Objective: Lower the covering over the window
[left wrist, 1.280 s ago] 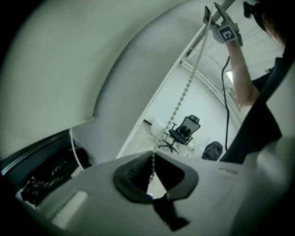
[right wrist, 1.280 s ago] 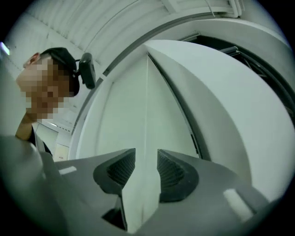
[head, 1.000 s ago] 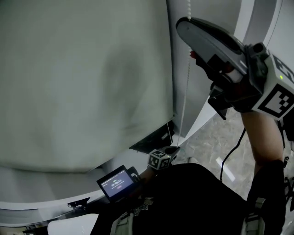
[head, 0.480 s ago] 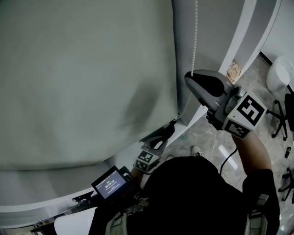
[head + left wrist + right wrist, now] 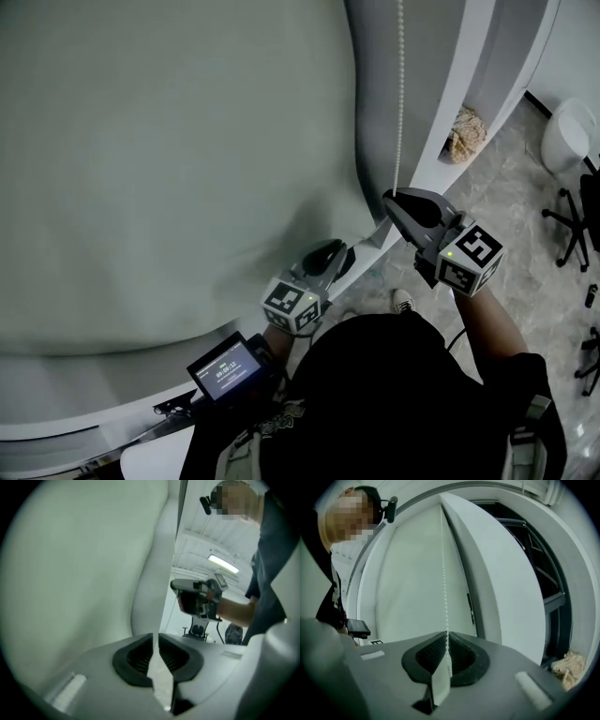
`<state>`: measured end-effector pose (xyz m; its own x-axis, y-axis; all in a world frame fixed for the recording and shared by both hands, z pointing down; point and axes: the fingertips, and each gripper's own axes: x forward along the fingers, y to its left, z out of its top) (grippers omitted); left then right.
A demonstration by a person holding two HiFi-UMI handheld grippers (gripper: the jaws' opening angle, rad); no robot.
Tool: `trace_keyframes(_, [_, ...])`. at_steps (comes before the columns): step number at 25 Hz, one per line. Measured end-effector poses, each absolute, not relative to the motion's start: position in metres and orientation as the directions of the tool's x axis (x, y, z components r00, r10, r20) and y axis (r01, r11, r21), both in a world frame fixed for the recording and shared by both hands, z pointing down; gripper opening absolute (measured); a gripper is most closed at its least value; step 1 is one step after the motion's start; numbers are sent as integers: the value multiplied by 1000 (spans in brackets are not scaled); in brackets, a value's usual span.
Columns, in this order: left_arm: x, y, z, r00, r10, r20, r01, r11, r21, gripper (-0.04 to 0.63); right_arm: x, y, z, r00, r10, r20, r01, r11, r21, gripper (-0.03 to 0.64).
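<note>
Blind [image 5: 169,159] hung grey over curved white frame [image 5: 469,103], marbled floor [image 5: 525,187] below; right gripper [image 5: 392,195] pinched bead chain [image 5: 400,94]; left gripper [image 5: 333,253] jaws, just closing, narrowly apart, empty

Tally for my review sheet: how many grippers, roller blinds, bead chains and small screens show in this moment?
Grippers: 2, the left gripper and the right gripper
Roller blind: 1
Bead chain: 1
Small screen: 1
Total: 5

Right tool [image 5: 390,195] level, jaws clamped.
</note>
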<state>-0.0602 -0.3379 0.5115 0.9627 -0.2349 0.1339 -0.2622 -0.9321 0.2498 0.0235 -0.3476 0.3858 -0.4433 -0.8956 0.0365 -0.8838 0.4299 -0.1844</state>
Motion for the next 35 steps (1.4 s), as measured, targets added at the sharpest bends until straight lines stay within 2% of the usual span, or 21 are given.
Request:
trace_keyframes(5, [-61, -347, 501, 962, -266, 64, -271, -893, 360, 32, 46, -329, 380, -392, -920, -3, -889, 379, -256, 15])
trace_keyframes(9, [-61, -352, 519, 956, -278, 93, -290, -852, 436, 31, 55, -327, 378, -353, -936, -9, -903, 343, -260, 15])
trace_keyframes(15, [-71, -354, 552, 941, -298, 161, -338, -801, 495, 31, 83, -314, 368, -273, -961, 32, -958, 268, -104, 15])
trace_keyframes(23, [-67, -350, 568, 946, -260, 194, -323, -805, 497, 31, 239, -226, 341, 171, -985, -7, -976, -168, -141, 15])
trace_keyframes(28, [-50, -334, 574, 953, -217, 210, -295, -820, 491, 31, 273, -185, 318, 290, -956, -53, -957, -288, -46, 15])
trace_keyframes(31, [-48, -331, 604, 925, -245, 290, -357, -823, 442, 28, 288, -173, 307, 301, -946, -120, -953, -297, -49, 15])
trace_keyframes(33, [-55, -338, 622, 878, -308, 368, -450, -792, 411, 28, 290, -169, 295, 247, -952, -180, -967, -231, -107, 15])
trace_keyframes(35, [-63, -348, 624, 836, -378, 397, -529, -748, 402, 25, 279, -170, 285, 188, -963, -195, -981, -176, -80, 15])
